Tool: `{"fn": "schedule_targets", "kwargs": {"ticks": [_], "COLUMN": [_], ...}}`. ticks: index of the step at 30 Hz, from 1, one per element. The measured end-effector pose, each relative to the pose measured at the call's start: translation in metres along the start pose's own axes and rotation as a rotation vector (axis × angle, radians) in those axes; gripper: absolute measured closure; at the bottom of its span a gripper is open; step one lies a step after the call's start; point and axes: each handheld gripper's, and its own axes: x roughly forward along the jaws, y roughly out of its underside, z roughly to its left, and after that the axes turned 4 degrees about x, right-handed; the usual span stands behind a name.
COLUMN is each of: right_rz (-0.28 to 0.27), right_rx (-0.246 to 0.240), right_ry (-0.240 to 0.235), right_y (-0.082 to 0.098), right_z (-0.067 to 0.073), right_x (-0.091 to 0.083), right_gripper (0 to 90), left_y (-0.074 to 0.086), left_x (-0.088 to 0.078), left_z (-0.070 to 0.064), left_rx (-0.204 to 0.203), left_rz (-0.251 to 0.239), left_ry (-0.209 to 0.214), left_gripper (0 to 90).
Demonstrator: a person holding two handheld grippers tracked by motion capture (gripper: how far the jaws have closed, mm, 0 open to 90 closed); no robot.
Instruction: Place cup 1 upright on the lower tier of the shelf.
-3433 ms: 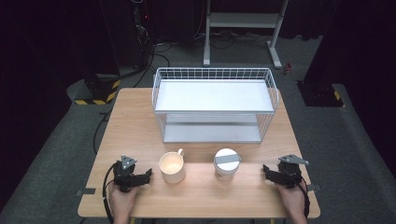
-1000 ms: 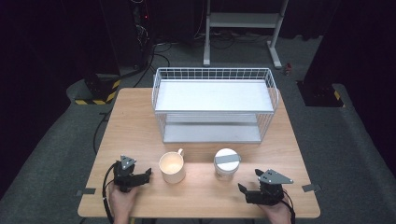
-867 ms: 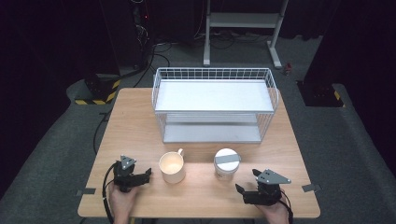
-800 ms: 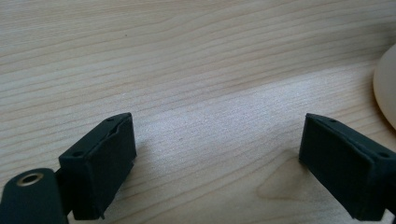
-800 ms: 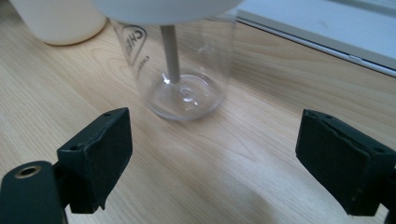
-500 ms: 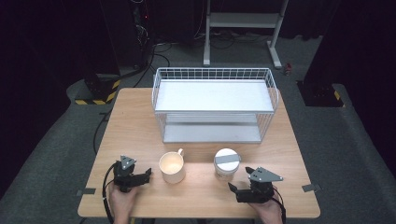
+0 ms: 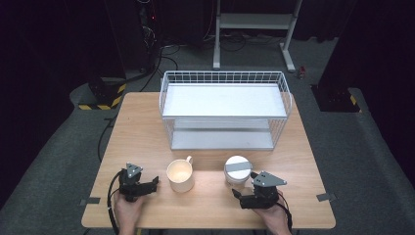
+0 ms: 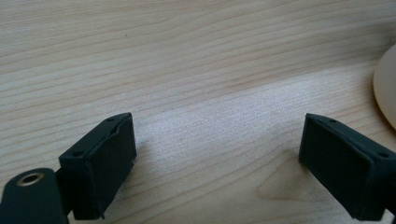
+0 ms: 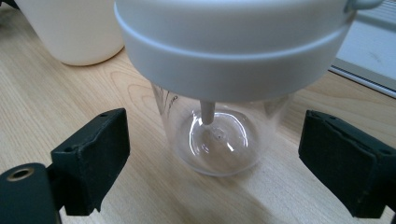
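Note:
A clear cup [image 7: 238, 171] with a white lid [image 9: 233, 46] stands near the table's front, right of a cream mug [image 7: 180, 175]. My right gripper [image 7: 243, 185] lies just in front of the cup, pointing at it. In the right gripper view the cup's clear base [image 9: 224, 140] sits straight ahead of my right gripper [image 9: 215, 163]; the jaws have just been opening, stand wide and touch nothing. My left gripper [image 7: 152, 182] rests left of the mug, open over bare wood. In the left gripper view the mug's edge [image 8: 386, 88] is at the right of my left gripper [image 8: 215, 163].
A white wire rack [image 7: 225, 107] with two shelves stands at the back of the wooden table [image 7: 142, 132]; its lower shelf [image 9: 369, 46] is just behind the cup. Tape marks sit at the front corners. The floor around is dark, with a metal stand behind.
My right gripper has slid left along the table's front from near the right corner to just in front of the lidded cup. The left gripper, mug and cup have not moved.

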Motion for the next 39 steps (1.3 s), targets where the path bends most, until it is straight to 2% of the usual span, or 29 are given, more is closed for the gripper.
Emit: {"fn": "schedule_targets", "kwargs": {"ticks": [17, 20, 27, 39], "right_rz": [-0.032, -0.036, -0.060, -0.074], "right_rx": [0.030, 0.052, 0.042, 0.009], "right_ry": [0.008, 0.007, 0.006, 0.025], "right_y": [-0.011, -0.014, -0.014, -0.014], "right_z": [-0.002, -0.003, -0.002, 0.000], "right_x": [0.016, 0.019, 0.023, 0.024], "right_gripper": [10.7, 12.4, 16.6, 18.2], "left_y": [0.000, 0.000, 0.000, 0.000], "left_x": [0.000, 0.000, 0.000, 0.000], "left_z": [0.000, 0.000, 0.000, 0.000], "left_rx": [-0.001, 0.001, 0.000, -0.002], "left_rz": [-0.001, -0.001, 0.000, -0.001], "left_ry": [0.001, 0.000, 0.000, -0.002], "left_gripper": [11.5, 11.5, 11.5, 12.1]}}
